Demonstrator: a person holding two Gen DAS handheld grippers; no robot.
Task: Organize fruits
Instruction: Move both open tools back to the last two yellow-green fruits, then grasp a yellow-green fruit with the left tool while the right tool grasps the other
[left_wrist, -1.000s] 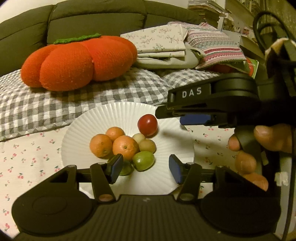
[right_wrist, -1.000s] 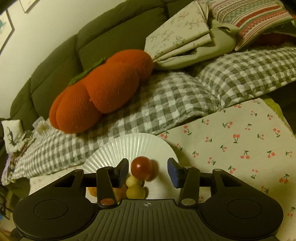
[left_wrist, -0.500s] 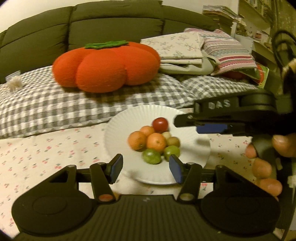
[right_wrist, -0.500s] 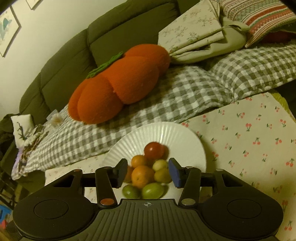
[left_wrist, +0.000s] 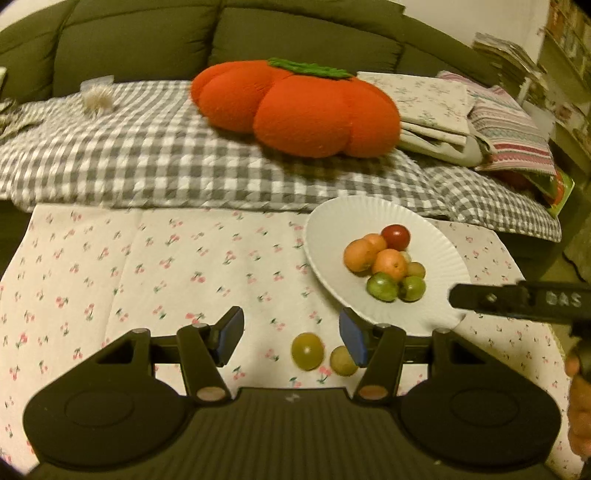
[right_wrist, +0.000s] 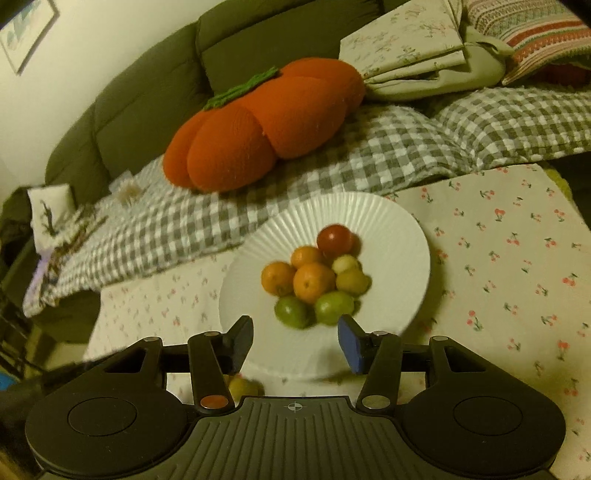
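The only writing that can be read is "DAS" on the right gripper's arm, at the right edge of the left wrist view. A dark green sofa (left_wrist: 221, 40) backs the scene, with a grey checked blanket (left_wrist: 147, 147), a pumpkin-shaped orange cushion (left_wrist: 299, 110) and folded linens (left_wrist: 432, 107) on it. In front lies a cream cloth (left_wrist: 129, 277) printed with cherries. On it sits a white ribbed plate (right_wrist: 388, 229) holding three oranges (right_wrist: 314, 282), a red tomato (right_wrist: 336, 238) and small green fruits (right_wrist: 334, 306). Two more green fruits (left_wrist: 307, 350) lie on the cloth just before the plate. The left gripper (left_wrist: 291, 341) hangs over them, tilted down, jaws apart and empty. The right gripper (right_wrist: 295, 343) points down at the plate's near edge; its jaws have just been opening, with nothing between them.
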